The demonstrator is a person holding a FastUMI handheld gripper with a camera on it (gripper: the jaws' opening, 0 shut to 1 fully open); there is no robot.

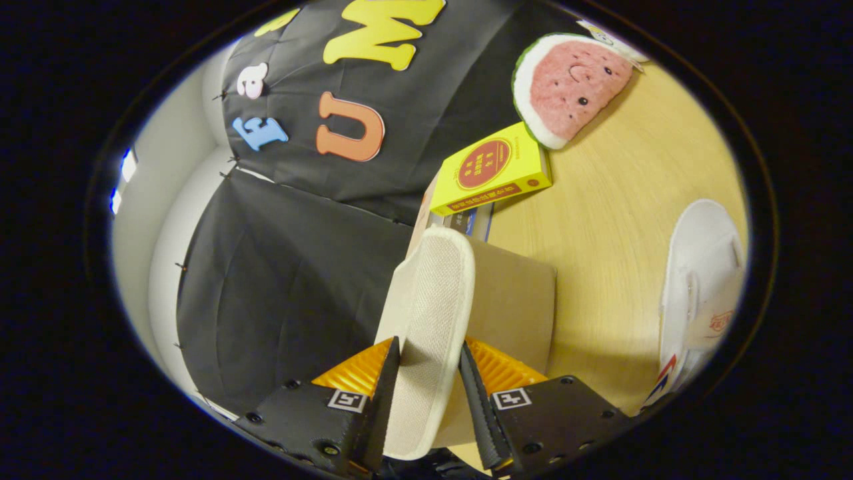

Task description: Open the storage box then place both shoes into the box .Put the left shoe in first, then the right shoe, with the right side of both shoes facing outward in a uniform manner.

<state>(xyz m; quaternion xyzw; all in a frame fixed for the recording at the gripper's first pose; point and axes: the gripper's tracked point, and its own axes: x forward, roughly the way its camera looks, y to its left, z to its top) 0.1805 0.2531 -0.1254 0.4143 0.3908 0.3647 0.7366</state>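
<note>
Your tongs [430,373] clamp one pale shoe [430,307] w/ both fingers, sole showing, just above the brown storage box [516,300]; 2nd shoe [700,280] waits on the table [613,213] at right, so approx. half remains.

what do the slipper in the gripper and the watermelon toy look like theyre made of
The slipper, pinched between the gripper fingers, looks like soft cloth: its cream sole shows a fine woven or mesh grain, matte. The watermelon toy on the wooden table looks like plush, with a fuzzy, nappy pink face and white-green rim. Both are guesses from surface texture.
</note>
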